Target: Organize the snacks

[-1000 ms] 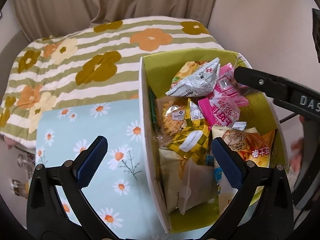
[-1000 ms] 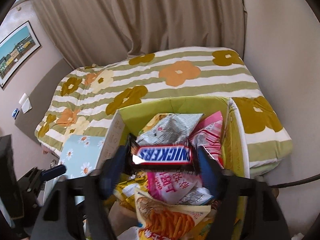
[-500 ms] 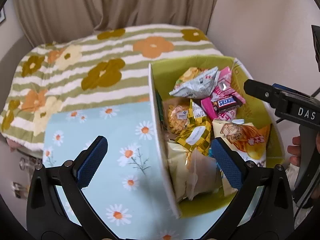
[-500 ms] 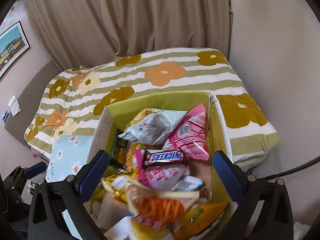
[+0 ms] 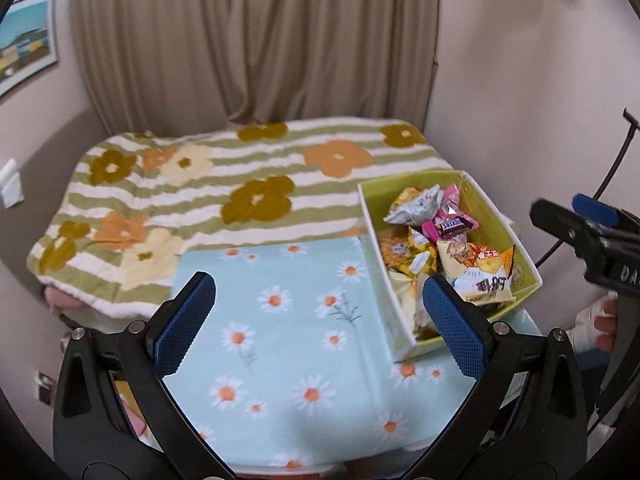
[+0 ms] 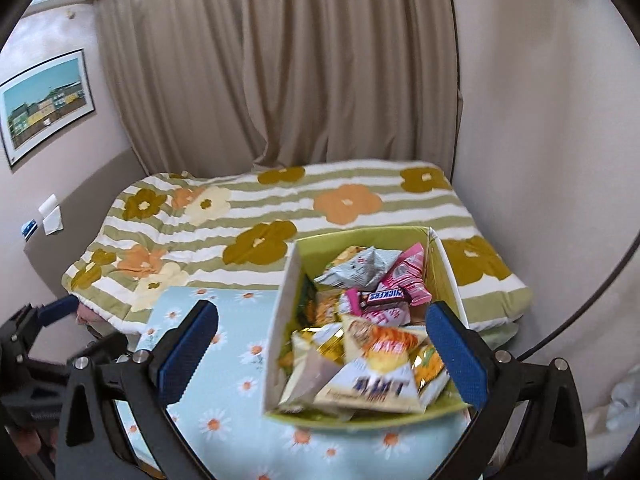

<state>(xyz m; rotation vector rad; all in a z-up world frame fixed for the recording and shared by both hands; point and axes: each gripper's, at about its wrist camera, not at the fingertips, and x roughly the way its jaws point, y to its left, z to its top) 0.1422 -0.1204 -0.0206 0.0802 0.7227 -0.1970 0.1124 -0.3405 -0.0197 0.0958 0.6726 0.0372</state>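
A green box [image 5: 486,216] [image 6: 436,258] full of snack packets stands at the right of the daisy-print table [image 5: 280,320] [image 6: 240,384]. A Snickers bar [image 5: 453,226] [image 6: 386,295] lies on top of the pile, next to a pink packet [image 5: 450,200] [image 6: 408,276] and a silver packet [image 5: 414,208] [image 6: 360,272]. My left gripper [image 5: 318,318] is open and empty, held back above the table's near side. My right gripper [image 6: 326,354] is open and empty, held back above the box's near end; it also shows at the right edge of the left wrist view [image 5: 576,220].
A bed with a striped flower blanket [image 5: 256,184] [image 6: 280,216] lies just behind the table. A curtain [image 5: 248,40] hangs behind the bed and a wall [image 5: 520,80] stands close on the right. A framed picture [image 6: 44,104] hangs on the left wall.
My right gripper opened and let the Snickers bar go onto the pile in the box. Both grippers have pulled back and up, away from the box.
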